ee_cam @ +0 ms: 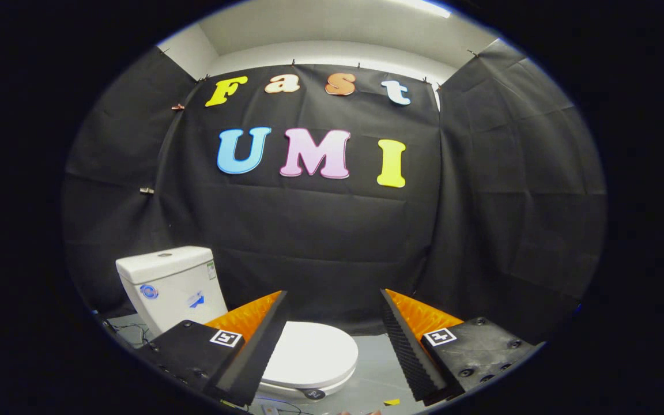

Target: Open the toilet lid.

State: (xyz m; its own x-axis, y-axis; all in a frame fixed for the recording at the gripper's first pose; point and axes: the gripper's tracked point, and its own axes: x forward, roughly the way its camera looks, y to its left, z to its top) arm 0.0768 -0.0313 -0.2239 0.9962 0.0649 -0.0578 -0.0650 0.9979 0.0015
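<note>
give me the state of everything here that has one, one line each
toilet lid: closed, lying flat on the bowl
gripper: jaws wide open, holding nothing, lid between and just ahead of them
cistern: upright behind the lid, its top cover on

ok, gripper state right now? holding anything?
Gripper: open, fingers spread wide, holding nothing. The closed white plastic toilet lid lies between and just beyond them, untouched; the white ceramic tank stands behind it.
</note>
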